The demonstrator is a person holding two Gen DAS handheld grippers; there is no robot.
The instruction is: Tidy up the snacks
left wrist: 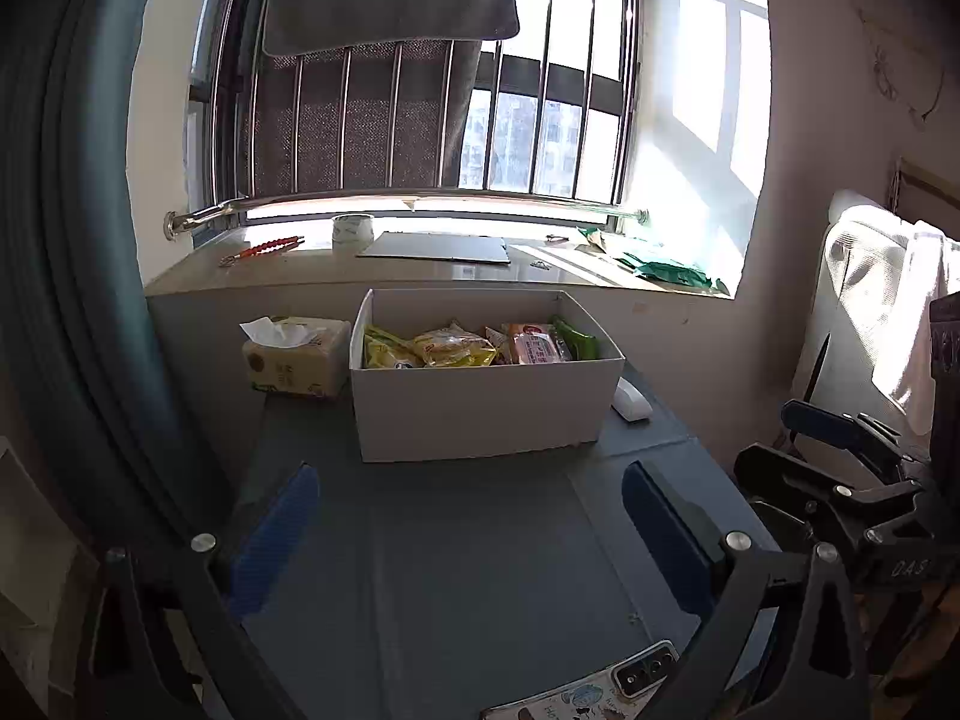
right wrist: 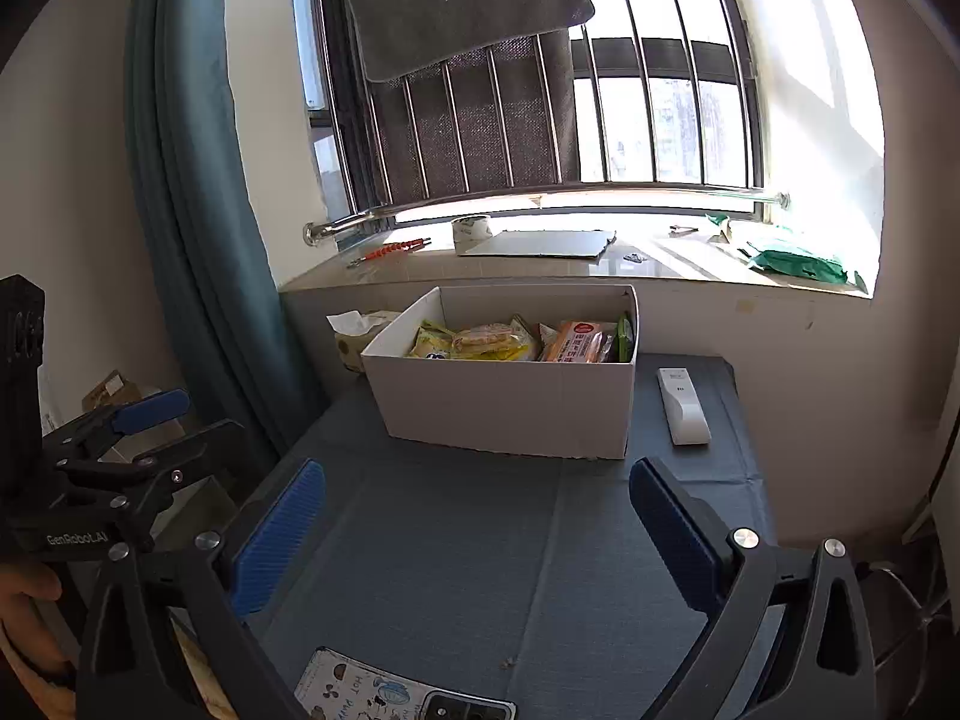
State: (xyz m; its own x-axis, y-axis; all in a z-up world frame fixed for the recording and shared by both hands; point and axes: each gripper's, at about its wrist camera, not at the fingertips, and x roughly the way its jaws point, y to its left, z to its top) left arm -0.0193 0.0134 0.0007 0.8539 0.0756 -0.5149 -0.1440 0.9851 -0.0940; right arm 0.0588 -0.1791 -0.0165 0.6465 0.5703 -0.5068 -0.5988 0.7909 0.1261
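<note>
One white box (left wrist: 480,408) stands at the far end of the grey table (left wrist: 480,570), against the wall under the windowsill, and holds about five snack packets (left wrist: 456,348): two yellow, one orange, one green, and a small one between. One tissue pack (left wrist: 294,360) touches its left side, one white remote (right wrist: 683,405) lies just beside its right near the table edge, and one phone (right wrist: 384,693) lies at the near edge. The left gripper (left wrist: 474,534) and right gripper (right wrist: 480,534) both hover spread wide and empty over the bare stretch before the box.
</note>
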